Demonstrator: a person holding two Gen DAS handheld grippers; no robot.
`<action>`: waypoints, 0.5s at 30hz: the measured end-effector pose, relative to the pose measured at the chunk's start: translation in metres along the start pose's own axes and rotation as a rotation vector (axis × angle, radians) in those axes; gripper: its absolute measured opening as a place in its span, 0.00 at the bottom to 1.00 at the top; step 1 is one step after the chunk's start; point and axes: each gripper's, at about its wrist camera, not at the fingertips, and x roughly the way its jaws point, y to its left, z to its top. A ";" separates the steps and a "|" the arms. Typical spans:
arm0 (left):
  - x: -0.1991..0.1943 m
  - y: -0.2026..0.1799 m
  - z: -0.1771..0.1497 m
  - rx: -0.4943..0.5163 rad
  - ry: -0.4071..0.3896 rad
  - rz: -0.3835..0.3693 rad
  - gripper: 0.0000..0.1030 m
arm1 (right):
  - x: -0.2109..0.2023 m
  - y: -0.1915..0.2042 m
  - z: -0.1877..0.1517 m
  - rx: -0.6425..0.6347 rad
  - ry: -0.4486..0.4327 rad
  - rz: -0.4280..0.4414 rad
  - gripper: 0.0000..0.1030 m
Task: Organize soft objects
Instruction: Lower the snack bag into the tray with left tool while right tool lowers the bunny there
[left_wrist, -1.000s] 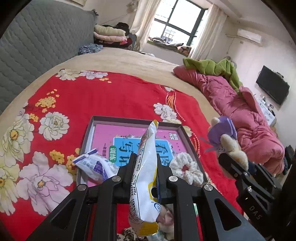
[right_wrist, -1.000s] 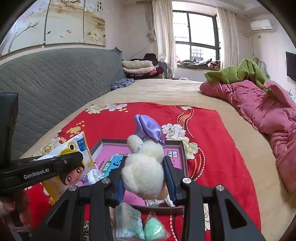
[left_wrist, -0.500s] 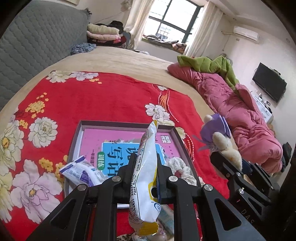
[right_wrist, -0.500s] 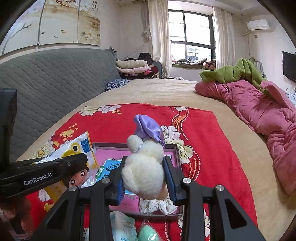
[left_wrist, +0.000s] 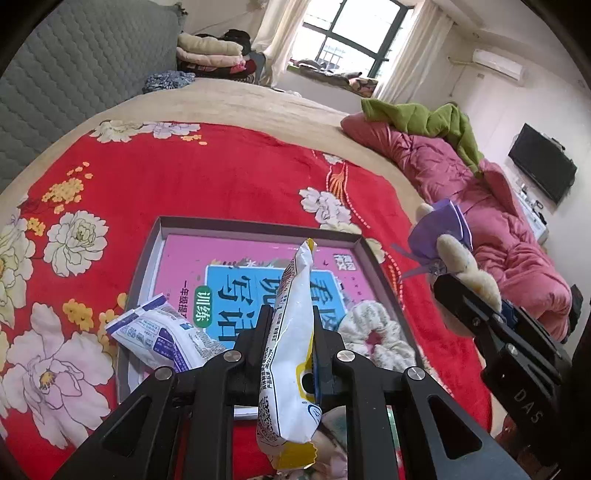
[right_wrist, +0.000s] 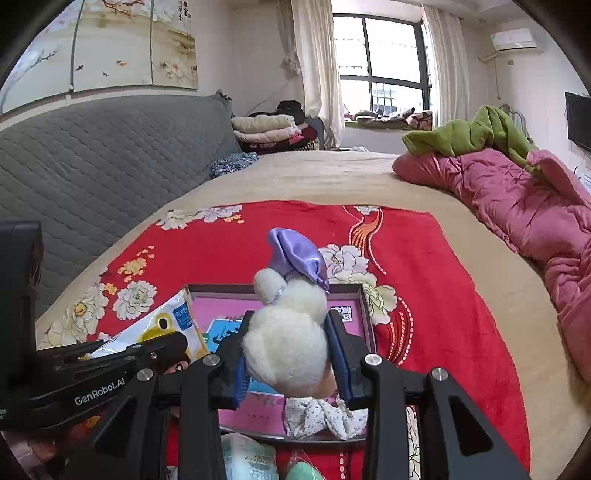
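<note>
**Both grippers holding soft items over the tray**

The left gripper (left_wrist: 289, 325) is pinching a white-and-yellow snack packet (left_wrist: 291, 354), its fingers pressing flat against both faces of the packet, which is standing upright on edge just above the near rim of the shallow grey tray (left_wrist: 258, 226). The right gripper (right_wrist: 288, 350) is squeezing a cream plush toy (right_wrist: 286, 349) wearing a purple satin hat (right_wrist: 295, 254); the toy is bulging between the blue-padded fingers (right_wrist: 340, 354) and hovering over the tray's near right corner.

Inside the tray a pink-and-blue workbook (left_wrist: 236, 273) is lying flat, covering most of the floor. A blue-and-white wipes packet (left_wrist: 159, 338) is leaning across the tray's near left rim, and a floral fabric scrunchie (left_wrist: 373, 338) is resting on the workbook at the tray's near right corner. The tray itself is sitting on a red floral blanket (left_wrist: 207, 177).
</note>
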 end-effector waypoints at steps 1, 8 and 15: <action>0.003 0.001 -0.002 -0.003 0.003 -0.004 0.17 | 0.002 0.000 0.000 0.002 0.005 -0.001 0.36; 0.019 0.009 -0.008 -0.028 0.018 -0.011 0.17 | 0.015 -0.005 -0.007 0.011 0.030 -0.002 0.36; 0.033 0.008 -0.016 -0.014 0.043 -0.017 0.17 | 0.023 -0.010 -0.011 0.019 0.049 -0.004 0.36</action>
